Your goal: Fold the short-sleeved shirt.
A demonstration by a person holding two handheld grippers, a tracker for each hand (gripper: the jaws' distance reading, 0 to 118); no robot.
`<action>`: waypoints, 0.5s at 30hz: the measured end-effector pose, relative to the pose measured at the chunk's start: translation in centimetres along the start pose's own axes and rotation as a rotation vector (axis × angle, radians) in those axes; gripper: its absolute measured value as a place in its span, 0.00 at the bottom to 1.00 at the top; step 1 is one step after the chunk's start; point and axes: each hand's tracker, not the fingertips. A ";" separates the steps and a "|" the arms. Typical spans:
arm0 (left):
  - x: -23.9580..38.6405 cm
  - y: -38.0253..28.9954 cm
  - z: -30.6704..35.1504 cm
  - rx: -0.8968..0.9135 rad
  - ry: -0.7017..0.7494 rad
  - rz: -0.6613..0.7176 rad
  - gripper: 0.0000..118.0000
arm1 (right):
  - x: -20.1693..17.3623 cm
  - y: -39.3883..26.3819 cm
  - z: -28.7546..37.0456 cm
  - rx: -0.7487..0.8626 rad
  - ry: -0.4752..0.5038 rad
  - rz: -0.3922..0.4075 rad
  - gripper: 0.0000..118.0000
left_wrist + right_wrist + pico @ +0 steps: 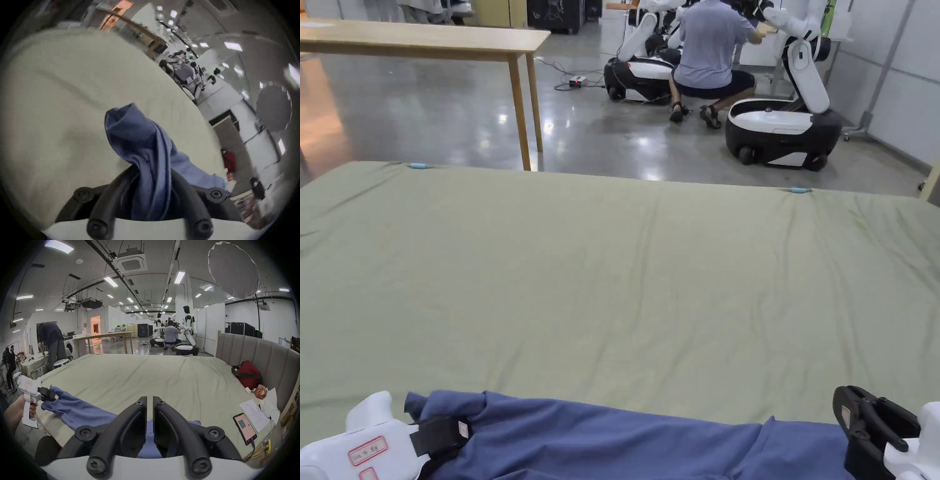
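Two hand-held grippers, left (440, 434) and right (149, 404), each clamped on blue shirt (612, 440).

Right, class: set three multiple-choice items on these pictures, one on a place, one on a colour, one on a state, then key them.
1. Where does the shirt lie?
A. at the near edge of the bed
B. on the wooden table
C. on the floor

2. What colour is the sheet on the bed?
A. red
B. white
C. pale green

3. How do the left tongs stand?
A. wide open, holding nothing
B. closed on a bunch of the shirt
C. resting on the phone

Key:
1 A, the blue cloth crosses the near edge in the head view.
2 C, the sheet shows green there.
3 B, cloth rises from between the jaws in the left gripper view.
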 end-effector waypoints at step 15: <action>24.7 -16.9 -11.2 -0.068 0.111 -0.618 0.11 | 2.7 -2.8 2.6 0.017 0.017 -0.008 0.07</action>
